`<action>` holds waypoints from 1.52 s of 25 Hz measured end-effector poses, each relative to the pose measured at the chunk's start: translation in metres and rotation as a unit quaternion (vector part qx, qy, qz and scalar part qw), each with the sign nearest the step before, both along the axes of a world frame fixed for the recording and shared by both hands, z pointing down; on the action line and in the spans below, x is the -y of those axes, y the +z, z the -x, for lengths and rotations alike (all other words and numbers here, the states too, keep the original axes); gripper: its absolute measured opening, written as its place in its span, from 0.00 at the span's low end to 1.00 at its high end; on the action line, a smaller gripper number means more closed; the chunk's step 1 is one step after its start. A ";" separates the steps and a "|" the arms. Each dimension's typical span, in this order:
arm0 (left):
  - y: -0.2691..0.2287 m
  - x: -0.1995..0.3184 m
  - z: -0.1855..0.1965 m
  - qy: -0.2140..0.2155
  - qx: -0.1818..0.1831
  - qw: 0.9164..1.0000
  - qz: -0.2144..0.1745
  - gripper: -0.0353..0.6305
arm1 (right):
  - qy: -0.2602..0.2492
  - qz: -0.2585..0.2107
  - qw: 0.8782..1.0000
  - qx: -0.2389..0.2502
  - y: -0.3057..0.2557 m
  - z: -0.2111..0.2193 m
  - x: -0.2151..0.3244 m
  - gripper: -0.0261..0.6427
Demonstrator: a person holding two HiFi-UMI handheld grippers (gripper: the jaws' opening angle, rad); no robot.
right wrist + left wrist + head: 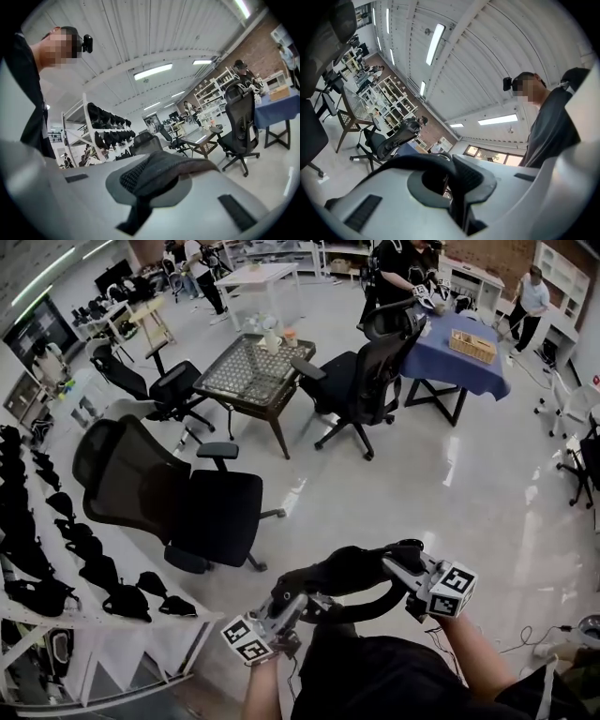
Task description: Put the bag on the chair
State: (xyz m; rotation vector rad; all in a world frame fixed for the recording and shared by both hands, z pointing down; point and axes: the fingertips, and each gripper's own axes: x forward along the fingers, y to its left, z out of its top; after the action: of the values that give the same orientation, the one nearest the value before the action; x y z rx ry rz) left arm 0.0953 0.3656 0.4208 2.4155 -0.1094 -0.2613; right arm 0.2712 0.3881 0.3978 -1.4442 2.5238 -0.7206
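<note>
I hold a black bag [349,569] up close to my body, between both grippers. My left gripper [302,603] is shut on the bag's black strap [423,161], which loops over its jaws. The right gripper [392,564] is shut on a fold of the bag's dark fabric [165,169]. Both gripper views tilt up toward the ceiling, with my torso behind them. The black mesh office chair [192,507] stands on the floor ahead and to the left. Its seat is bare and faces right. The bag hangs short of it, lower right of the seat.
A white shelf rack [103,620] full of black bags runs down the left. Farther off stand a wicker glass-top table [251,374], two more black chairs [361,381], and a table with a blue cloth [459,357]. People stand at the back.
</note>
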 end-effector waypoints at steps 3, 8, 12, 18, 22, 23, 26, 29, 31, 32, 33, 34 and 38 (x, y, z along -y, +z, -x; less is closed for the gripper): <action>-0.004 0.037 -0.008 0.010 0.009 1.000 -0.004 0.09 | 0.003 0.016 1.000 -0.005 0.003 -0.010 0.037 0.05; -0.010 0.092 -0.008 0.007 0.013 1.000 -0.012 0.09 | -0.010 0.014 1.000 -0.014 0.002 -0.015 0.097 0.05; -0.018 0.129 -0.001 -0.006 0.011 1.000 -0.013 0.09 | -0.023 0.011 1.000 -0.012 -0.008 -0.008 0.139 0.05; -0.022 0.172 0.012 -0.021 0.013 1.000 -0.005 0.09 | -0.050 0.002 0.999 -0.005 -0.018 0.008 0.187 0.05; -0.018 0.194 0.026 -0.046 0.017 0.999 0.005 0.09 | -0.082 -0.001 0.997 -0.011 -0.012 0.025 0.215 0.05; -0.017 0.198 0.029 -0.053 0.018 0.998 0.006 0.09 | -0.087 0.000 0.996 -0.009 -0.009 0.027 0.220 0.05; -0.014 0.207 0.033 -0.063 0.024 0.998 0.008 0.09 | -0.094 0.005 0.996 0.005 0.000 0.029 0.236 0.05; -0.011 0.217 0.033 -0.071 0.032 0.997 0.015 0.09 | -0.093 0.009 0.995 0.017 0.005 0.027 0.255 0.05; -0.012 0.225 0.032 -0.084 0.032 0.996 0.023 0.09 | -0.102 0.006 0.995 0.013 0.003 0.029 0.269 0.05; -0.012 0.229 0.033 -0.092 0.031 0.995 0.027 0.09 | -0.109 0.003 0.994 0.009 0.002 0.031 0.275 0.05; -0.013 0.233 0.033 -0.100 0.030 0.994 0.028 0.09 | -0.116 0.000 0.993 0.006 0.002 0.032 0.281 0.05; -0.013 0.237 0.034 -0.107 0.030 0.993 0.028 0.09 | -0.124 -0.003 0.992 0.003 0.001 0.033 0.287 0.05; -0.010 0.257 0.029 -0.139 0.035 0.989 0.023 0.09 | -0.164 -0.011 0.986 0.002 0.009 0.032 0.316 0.05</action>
State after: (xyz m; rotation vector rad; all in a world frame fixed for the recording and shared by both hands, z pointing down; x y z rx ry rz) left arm 0.0658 0.1085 0.4111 2.3595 -0.4817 -0.2966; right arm 0.2394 0.0718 0.4069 -1.0270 2.7897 -0.7366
